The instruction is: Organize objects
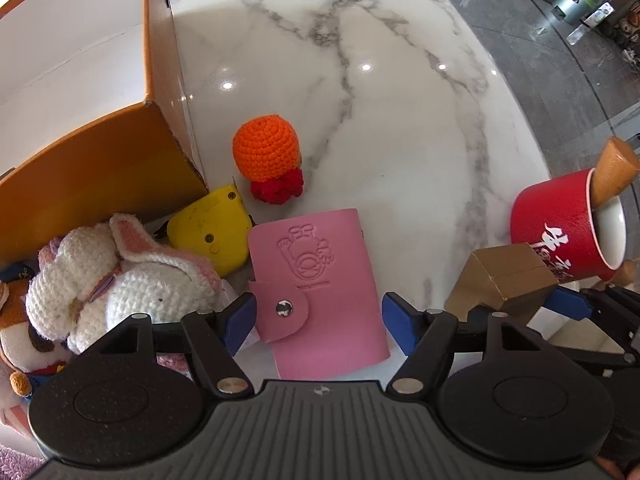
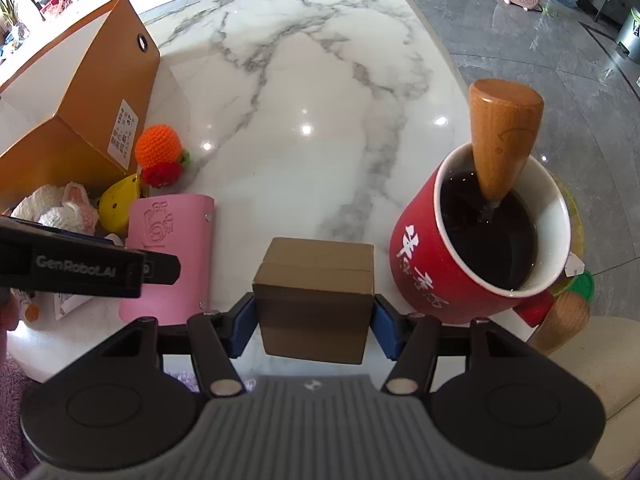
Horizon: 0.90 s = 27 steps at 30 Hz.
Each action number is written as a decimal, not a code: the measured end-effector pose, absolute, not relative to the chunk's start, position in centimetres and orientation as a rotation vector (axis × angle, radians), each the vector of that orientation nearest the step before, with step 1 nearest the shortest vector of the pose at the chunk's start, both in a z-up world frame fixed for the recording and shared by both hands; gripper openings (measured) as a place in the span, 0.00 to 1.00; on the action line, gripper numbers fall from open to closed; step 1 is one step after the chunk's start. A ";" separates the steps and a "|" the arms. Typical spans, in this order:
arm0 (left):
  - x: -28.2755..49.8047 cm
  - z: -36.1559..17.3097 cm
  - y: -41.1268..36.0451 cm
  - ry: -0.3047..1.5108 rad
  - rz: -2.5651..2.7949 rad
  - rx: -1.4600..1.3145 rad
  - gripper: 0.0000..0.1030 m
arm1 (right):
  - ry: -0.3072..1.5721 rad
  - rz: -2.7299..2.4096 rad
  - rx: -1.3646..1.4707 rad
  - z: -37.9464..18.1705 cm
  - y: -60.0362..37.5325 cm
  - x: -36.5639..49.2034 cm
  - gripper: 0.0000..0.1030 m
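A pink card holder (image 1: 320, 288) lies flat on the marble table, between the open fingers of my left gripper (image 1: 318, 324), which straddle its near end without pressing it. It also shows in the right wrist view (image 2: 168, 256). My right gripper (image 2: 314, 320) is shut on a small brown cardboard box (image 2: 314, 296), also seen in the left wrist view (image 1: 500, 280). An orange crochet ball with a red base (image 1: 268, 160), a yellow plastic toy (image 1: 212, 236) and a white crochet bunny (image 1: 116, 276) lie beside an orange cardboard box (image 1: 104, 168).
A red mug (image 2: 480, 236) of dark liquid with a wooden-handled tool in it stands right of the brown box, near the table's right edge. A plush dog (image 1: 20, 328) lies at the far left. Bare marble table (image 2: 304, 92) stretches ahead.
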<state>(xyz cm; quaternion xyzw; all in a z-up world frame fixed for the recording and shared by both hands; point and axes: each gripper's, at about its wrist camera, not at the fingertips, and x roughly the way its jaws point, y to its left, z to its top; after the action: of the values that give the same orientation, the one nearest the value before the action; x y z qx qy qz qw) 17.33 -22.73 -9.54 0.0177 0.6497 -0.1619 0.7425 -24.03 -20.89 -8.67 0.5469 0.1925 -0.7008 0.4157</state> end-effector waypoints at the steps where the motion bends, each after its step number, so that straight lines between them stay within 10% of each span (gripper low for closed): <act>1: 17.4 -9.7 -23.0 1.428 -0.346 0.051 0.81 | 0.481 -1.757 1.372 -8.7 -20.9 -24.0 0.61; 27: 16.6 -11.8 -27.6 1.370 -0.315 0.285 0.90 | 0.536 -1.698 1.357 -9.2 -20.6 -23.2 0.61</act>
<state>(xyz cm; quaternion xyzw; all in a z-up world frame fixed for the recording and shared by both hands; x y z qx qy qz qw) 16.59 -27.65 -11.80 0.1308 0.6276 -0.1444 0.7538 -23.17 -20.58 -9.20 0.5453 0.2153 -0.6826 0.4364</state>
